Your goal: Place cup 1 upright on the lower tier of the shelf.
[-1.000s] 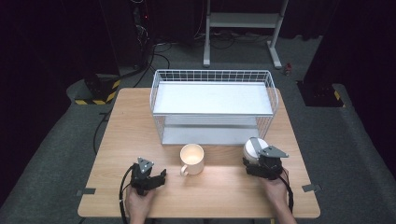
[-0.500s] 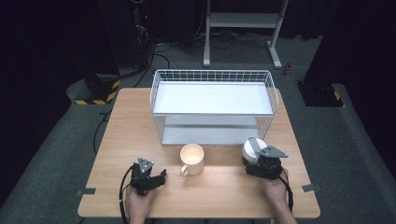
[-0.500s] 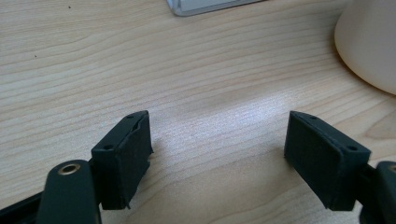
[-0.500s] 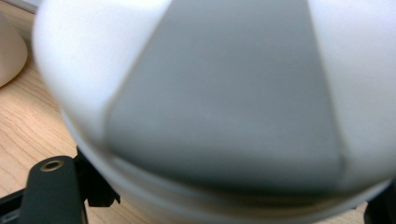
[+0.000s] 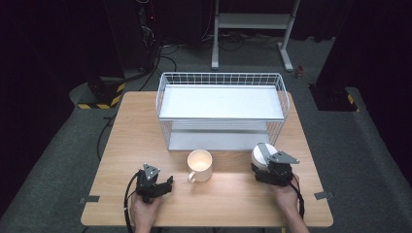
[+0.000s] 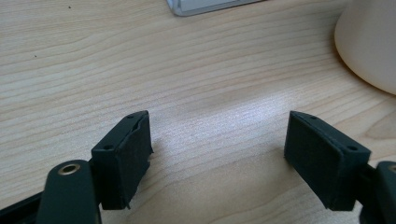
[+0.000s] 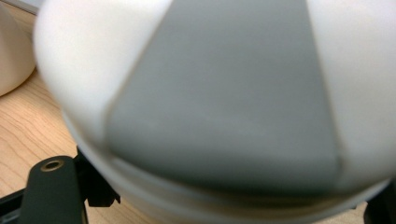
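So the right gripper (image 5: pixel 270 167) has a round white bowl with a grey stripe across it (image 5: pixel 263 155) between its jaws, sitting at about 4 o'clock on the light wooden table (image 5: pixel 131 126), just right of the cream ceramic mug (image 5: pixel 199 165). In the right gripper view the bowl (image 7: pixel 224 98) is so close and blurry that I can't see the pads properly, but the jaws sit either side of it and look clamped on. It seems tipped rather than flat, though I can't say whether it's off the table.

The left gripper (image 5: pixel 154 182) is down at 7 o'clock, jaws spread wide with nothing between them, just bare wood, and the mug (image 6: pixel 371 42) off to its side.

What I'd worry about:

- That's a smooth, curved bowl held by an edge. If the bite is shallow, it could pivot or slip out once it's carried, and a drop would likely chip it.
- The white wire two-tier rack (image 5: pixel 221 80) sits right at 12 o'clock from the bowl. If that's where it's headed, the lower shelf gap looks tight, so the rim or the gripper's grey plate could catch on the wire.
- Swinging toward 9 o'clock risks clipping the mug, which is near.
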The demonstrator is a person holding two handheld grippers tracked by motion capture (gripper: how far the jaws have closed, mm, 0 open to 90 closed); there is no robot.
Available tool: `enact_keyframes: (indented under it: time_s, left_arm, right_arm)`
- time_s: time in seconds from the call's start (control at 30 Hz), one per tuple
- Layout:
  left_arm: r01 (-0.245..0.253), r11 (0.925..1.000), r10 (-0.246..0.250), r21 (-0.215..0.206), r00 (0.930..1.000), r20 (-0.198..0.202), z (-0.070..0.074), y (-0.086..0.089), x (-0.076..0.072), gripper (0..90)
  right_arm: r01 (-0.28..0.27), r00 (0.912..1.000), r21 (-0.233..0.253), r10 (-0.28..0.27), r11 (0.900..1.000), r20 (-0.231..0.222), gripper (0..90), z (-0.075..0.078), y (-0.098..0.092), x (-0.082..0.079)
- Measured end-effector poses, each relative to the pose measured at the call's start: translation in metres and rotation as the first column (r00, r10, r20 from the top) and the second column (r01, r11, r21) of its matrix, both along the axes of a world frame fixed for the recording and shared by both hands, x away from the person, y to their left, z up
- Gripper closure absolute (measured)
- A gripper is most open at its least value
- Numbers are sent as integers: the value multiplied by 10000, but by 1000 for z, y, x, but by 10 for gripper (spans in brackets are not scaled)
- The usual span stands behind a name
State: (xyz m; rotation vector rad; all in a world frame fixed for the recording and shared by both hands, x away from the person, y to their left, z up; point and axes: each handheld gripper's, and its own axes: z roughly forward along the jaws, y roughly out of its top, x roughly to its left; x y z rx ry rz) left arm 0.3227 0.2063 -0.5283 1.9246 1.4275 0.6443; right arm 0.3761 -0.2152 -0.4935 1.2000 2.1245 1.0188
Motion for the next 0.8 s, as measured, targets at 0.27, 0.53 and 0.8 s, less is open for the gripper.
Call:
enact_keyframes:
  time_s: [0.27, 0.53, 0.8]
  left_arm:
    - [0, 10000, 0, 4, 10000, 13, 0, 0, 0, 232]
    - [-9, 10000, 9, 13, 10000, 27, 0, 0, 0, 232]
    - [-6, 10000, 6, 12, 10000, 19, 0, 0, 0, 231]
  right_arm:
    - [-180, 9998, 76, 180, 9998, 15, 186, 9, 7, 4]
    - [-409, 9991, 99, 408, 9991, 80, 186, 16, 14, 15]
    - [-388, 9992, 163, 388, 9991, -10, 186, 20, 20, 25]
